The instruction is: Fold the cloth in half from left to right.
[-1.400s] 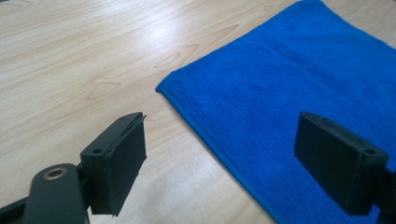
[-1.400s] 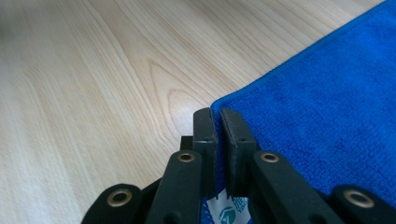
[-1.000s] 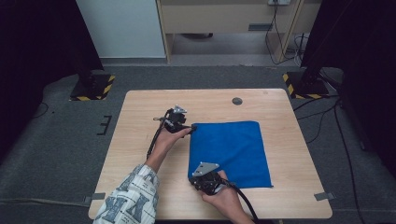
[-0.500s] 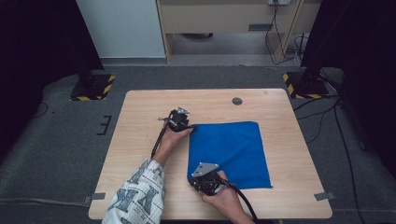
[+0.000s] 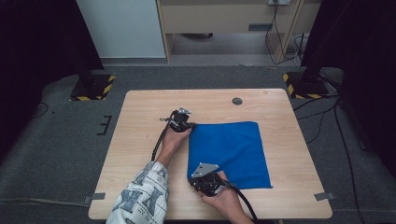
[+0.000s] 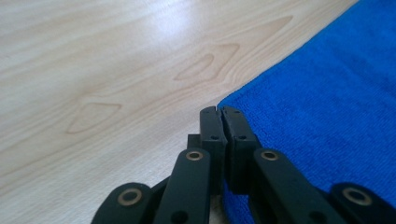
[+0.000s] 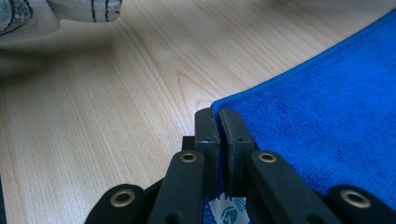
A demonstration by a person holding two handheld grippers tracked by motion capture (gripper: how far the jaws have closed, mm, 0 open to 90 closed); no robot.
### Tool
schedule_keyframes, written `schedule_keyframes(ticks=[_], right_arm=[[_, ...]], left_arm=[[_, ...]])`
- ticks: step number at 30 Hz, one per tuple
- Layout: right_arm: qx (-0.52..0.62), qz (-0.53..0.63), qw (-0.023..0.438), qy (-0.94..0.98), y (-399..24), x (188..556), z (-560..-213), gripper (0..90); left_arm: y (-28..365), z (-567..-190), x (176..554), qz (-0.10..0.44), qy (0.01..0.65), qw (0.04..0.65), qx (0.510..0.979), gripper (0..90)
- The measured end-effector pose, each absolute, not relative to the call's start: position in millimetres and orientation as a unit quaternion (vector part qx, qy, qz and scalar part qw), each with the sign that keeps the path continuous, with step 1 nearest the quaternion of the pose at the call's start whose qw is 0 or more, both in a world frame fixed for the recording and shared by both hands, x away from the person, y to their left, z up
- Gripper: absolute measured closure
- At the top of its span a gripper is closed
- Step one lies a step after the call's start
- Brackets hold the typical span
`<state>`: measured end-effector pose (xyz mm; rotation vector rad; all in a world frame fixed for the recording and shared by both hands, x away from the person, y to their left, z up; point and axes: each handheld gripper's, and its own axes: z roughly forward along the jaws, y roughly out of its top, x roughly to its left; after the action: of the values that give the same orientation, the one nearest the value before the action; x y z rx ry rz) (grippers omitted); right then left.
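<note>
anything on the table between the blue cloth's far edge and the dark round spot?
Nothing. In the high view only bare wood of the table lies between the blue cloth and the dark round spot.

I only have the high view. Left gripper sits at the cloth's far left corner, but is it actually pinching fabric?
Observer: Yes. In the left gripper view the left gripper has just closed, fingers together on the corner of the blue cloth.
Operator: And the right one?
Observer: The right gripper is shut on the near left corner, cloth edge between its fingers.
Operator: Anything under that corner?
Observer: A white label with a blue logo shows below the fingers.
</note>
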<state>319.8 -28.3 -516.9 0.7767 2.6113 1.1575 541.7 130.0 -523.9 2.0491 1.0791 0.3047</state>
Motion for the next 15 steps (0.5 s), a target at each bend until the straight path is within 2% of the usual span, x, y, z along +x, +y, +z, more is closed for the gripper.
schedule_keyframes(ticks=[15], right_arm=[[0.251, 0.403, 0.107, 0.874, -10, 316, -503, 87.2]], left_arm=[[154, -506, 542, 0.128, 0.437, 0.389, 0.801, 88.1]])
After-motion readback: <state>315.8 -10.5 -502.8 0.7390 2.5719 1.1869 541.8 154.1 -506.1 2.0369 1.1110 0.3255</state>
